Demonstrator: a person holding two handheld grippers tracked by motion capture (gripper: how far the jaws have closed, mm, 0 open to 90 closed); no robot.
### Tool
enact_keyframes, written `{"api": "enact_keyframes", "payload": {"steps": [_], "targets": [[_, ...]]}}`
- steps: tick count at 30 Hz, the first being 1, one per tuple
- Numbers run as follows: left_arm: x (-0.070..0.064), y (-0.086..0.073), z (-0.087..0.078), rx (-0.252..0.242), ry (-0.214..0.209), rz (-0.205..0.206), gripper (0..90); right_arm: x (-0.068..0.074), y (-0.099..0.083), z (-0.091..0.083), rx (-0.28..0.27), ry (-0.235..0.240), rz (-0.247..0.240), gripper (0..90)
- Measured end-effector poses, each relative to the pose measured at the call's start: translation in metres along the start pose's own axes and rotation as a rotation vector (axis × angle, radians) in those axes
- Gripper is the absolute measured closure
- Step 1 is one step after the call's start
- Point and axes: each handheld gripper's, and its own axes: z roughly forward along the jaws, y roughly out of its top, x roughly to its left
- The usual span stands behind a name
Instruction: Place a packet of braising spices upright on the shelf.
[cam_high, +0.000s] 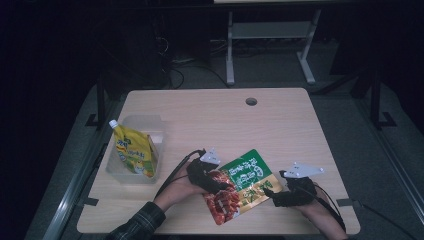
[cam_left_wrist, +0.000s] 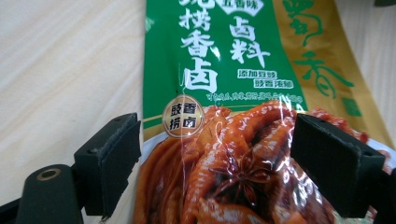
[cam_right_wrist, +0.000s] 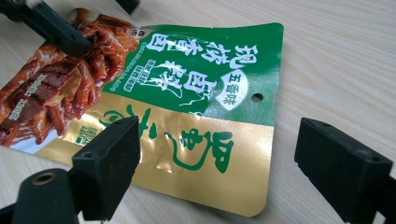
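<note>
A flat food packet (cam_high: 248, 176), green and gold with a red food picture, lies on the wooden table near its front edge. My left gripper (cam_high: 219, 187) is open over the packet's red end; in the left gripper view the packet (cam_left_wrist: 224, 60) runs between the two spread jaws of that gripper (cam_left_wrist: 217, 163). My right gripper (cam_high: 270, 193) is open at the packet's gold side. In the right gripper view the gold edge of the packet (cam_right_wrist: 196, 84) lies between the jaws of that gripper (cam_right_wrist: 224, 168), and one finger of the left gripper (cam_right_wrist: 51, 25) rests on the red end.
A clear plastic container (cam_high: 118, 173) stands at the table's left with a yellow spouted pouch (cam_high: 134, 150) leaning in it. A round cable hole (cam_high: 251, 101) sits near the far edge. Bare wood (cam_high: 225, 125) stretches behind the packet.
</note>
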Motion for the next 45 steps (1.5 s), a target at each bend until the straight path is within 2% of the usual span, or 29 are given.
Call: {"api": "enact_keyframes", "payload": {"steps": [3, 8, 9, 12, 16, 21, 24, 29, 31, 34, 38, 39, 40, 41, 42, 43, 45], "targets": [[0.000, -0.001, 0.003, 0.020, 0.005, 0.024, 15.6, 0.000, 0.000, 0.000, 0.002, 0.002, 0.003, 13.9], [0.002, -0.001, 0.006, 0.010, -0.007, 0.009, 15.2, -0.001, 0.000, 0.000, 0.001, 0.012, 0.006, 13.9], [0.002, -0.001, 0.008, -0.005, -0.007, -0.002, 15.1, -0.001, 0.000, 0.000, 0.001, 0.011, 0.005, 13.9], [0.002, -0.001, 0.009, -0.008, -0.005, 0.013, 15.0, -0.001, 0.000, -0.001, -0.003, 0.011, 0.007, 13.9], [0.004, -0.001, 0.010, -0.018, -0.008, 0.010, 13.7, -0.002, 0.000, -0.002, -0.006, 0.016, 0.007, 13.9], [0.006, -0.001, 0.009, -0.014, -0.012, 0.020, 16.2, -0.003, -0.001, -0.002, -0.009, 0.010, 0.015, 14.0], [0.004, 0.002, 0.007, 0.019, 0.000, 0.049, 25.7, -0.004, -0.001, -0.002, -0.007, 0.013, 0.013, 13.9], [-0.005, 0.004, 0.008, 0.032, 0.013, 0.071, 38.0, -0.004, -0.001, -0.002, -0.010, 0.013, 0.012, 13.9], [-0.009, 0.006, 0.007, 0.056, 0.016, 0.112, 47.3, -0.004, -0.001, -0.002, -0.011, 0.014, 0.014, 13.9], [-0.012, 0.008, 0.007, 0.058, 0.023, 0.094, 55.0, -0.005, -0.001, -0.002, -0.010, 0.015, 0.016, 13.9], [-0.010, 0.009, 0.006, 0.071, 0.020, 0.110, 77.4, -0.006, 0.000, -0.003, -0.007, 0.005, 0.020, 13.9], [-0.010, 0.010, 0.006, 0.080, 0.026, 0.114, 79.8, -0.007, 0.000, -0.003, -0.010, 0.000, 0.019, 13.9], [-0.012, 0.010, 0.007, 0.069, 0.035, 0.094, 81.3, -0.007, 0.000, -0.004, -0.010, -0.006, 0.022, 13.9], [-0.013, 0.011, 0.007, 0.068, 0.042, 0.098, 83.0, -0.008, 0.000, -0.004, -0.015, -0.013, 0.027, 13.9], [-0.012, 0.011, 0.006, 0.085, 0.047, 0.119, 84.6, -0.009, 0.000, -0.005, -0.017, -0.017, 0.027, 13.9], [-0.013, 0.011, 0.007, 0.075, 0.049, 0.109, 86.2, -0.010, 0.000, -0.005, -0.019, -0.022, 0.028, 13.9], [-0.012, 0.011, 0.006, 0.080, 0.046, 0.120, 88.0, -0.010, 0.000, -0.006, -0.015, -0.030, 0.029, 13.9]]}}
